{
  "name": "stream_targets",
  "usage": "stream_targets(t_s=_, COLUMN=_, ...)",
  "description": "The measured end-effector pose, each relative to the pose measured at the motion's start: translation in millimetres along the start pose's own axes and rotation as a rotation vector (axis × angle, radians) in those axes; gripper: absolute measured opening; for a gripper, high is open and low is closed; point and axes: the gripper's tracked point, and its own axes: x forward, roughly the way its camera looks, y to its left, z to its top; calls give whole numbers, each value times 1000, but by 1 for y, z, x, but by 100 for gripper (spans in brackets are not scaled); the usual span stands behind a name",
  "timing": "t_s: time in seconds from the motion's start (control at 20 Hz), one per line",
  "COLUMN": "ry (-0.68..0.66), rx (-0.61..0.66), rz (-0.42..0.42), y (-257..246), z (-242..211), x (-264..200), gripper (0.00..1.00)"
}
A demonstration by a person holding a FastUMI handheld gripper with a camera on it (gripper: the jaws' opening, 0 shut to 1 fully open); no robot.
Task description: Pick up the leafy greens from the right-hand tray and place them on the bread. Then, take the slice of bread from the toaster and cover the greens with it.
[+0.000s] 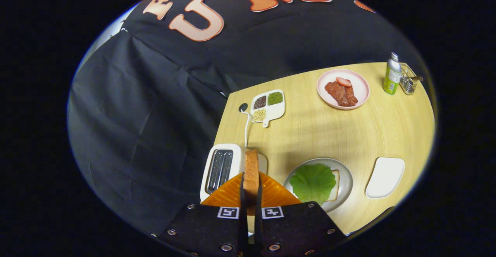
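My gripper [251, 189] is shut on a slice of toasted bread [251, 169], held upright on edge between the two fingers, above the table. The white toaster [221, 168] stands just left of the fingers, its slots showing no bread. Right of the fingers a round plate [346, 179] carries a bread slice [335, 185] with a green leaf [313, 182] lying over most of it. Further right lies a white tray [385, 177] with nothing on it.
A pink plate [360, 90] with meat slices sits at the far side, next to a green bottle [392, 75] and a wire holder [408, 79]. A divided white dish [268, 106] of beans lies beyond the toaster. The toaster's cord [246, 127] runs to a hole.
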Motion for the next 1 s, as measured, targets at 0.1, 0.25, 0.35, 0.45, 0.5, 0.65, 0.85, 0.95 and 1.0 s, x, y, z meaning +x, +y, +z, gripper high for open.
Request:
stream_targets(t_s=0.1, ry=20, rx=24, rz=23, y=-21, z=-8, x=1, gripper=7)
stream_targets(t_s=0.25, ry=40, rx=31, rz=25, y=-52, z=-20, x=6, gripper=7)
stream_targets(t_s=0.35, ry=53, rx=67, rz=43, y=-67, z=-28, x=10, gripper=7)
stream_targets(t_s=0.45, ry=66, rx=101, rz=60, y=-81, z=-37, x=17, gripper=7)
stream_targets(t_s=0.5, ry=74, rx=104, rz=70, y=-88, z=-42, x=22, gripper=7)
stream_targets(t_s=0.65, ry=78, rx=128, rz=81, y=-109, z=-55, x=38, gripper=7)
stream_targets(t_s=0.85, ry=101, rx=111, rz=59, y=-133, z=-72, x=55, gripper=7)
stream_targets(t_s=0.95, ry=116, rx=107, rz=-8, y=-157, z=-81, x=65, gripper=7)
stream_targets(t_s=1.0, ry=109, rx=113, rz=-19, y=-164, z=-81, x=66, gripper=7)
